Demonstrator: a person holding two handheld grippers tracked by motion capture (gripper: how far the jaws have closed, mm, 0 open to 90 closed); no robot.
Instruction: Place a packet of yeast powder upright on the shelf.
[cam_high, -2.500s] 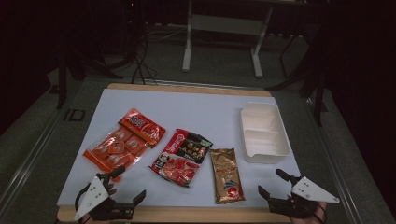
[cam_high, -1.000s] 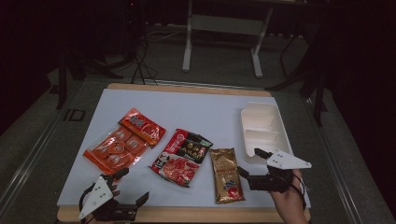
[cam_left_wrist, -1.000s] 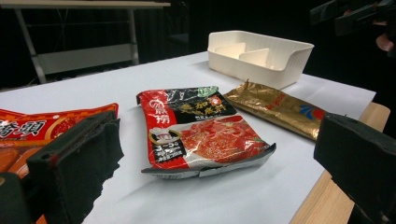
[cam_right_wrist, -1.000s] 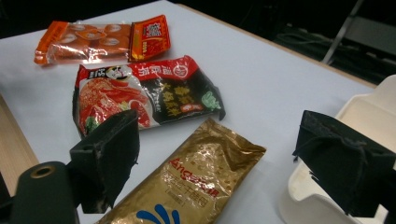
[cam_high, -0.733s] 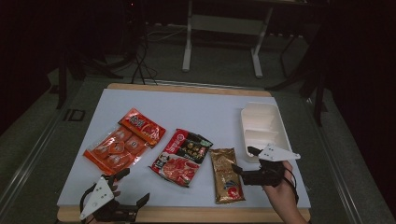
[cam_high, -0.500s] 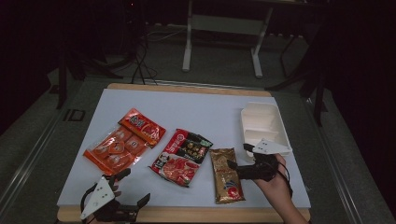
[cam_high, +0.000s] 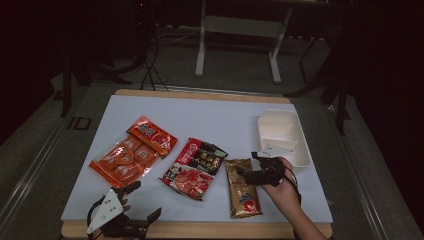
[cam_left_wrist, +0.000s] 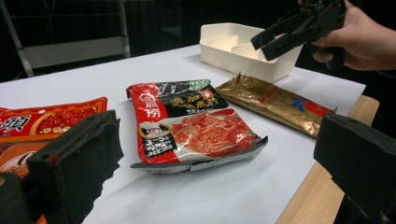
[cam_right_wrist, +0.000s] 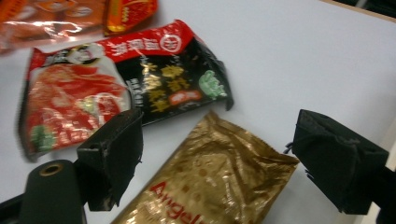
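Observation:
A gold foil packet (cam_high: 243, 190) lies lengthwise on the white table top (cam_high: 225, 125), right of a red-and-black noodle packet (cam_high: 196, 161). My right gripper (cam_high: 245, 167) hovers over the gold packet's far end, pointing left. Its jaws are open and have just been closing slightly. In the right gripper view they (cam_right_wrist: 226, 156) straddle the gold packet (cam_right_wrist: 210, 191) without pressing it, with the noodle packet (cam_right_wrist: 126, 84) beyond. My left gripper (cam_high: 145, 200) rests open at the front left edge. The left gripper view (cam_left_wrist: 215, 172) faces the noodle packet (cam_left_wrist: 187, 126), with nothing held.
Two orange snack packets (cam_high: 132, 150) lie overlapping at the left. A white divided tray (cam_high: 300, 145) stands at the right, just behind the right hand (cam_high: 282, 192). The wooden table edge (cam_high: 200, 230) runs along the front. Dark floor and stands surround the table.
The right gripper has moved from the table's front right corner leftward and down to the gold packet's far end. The left gripper has stayed in place.

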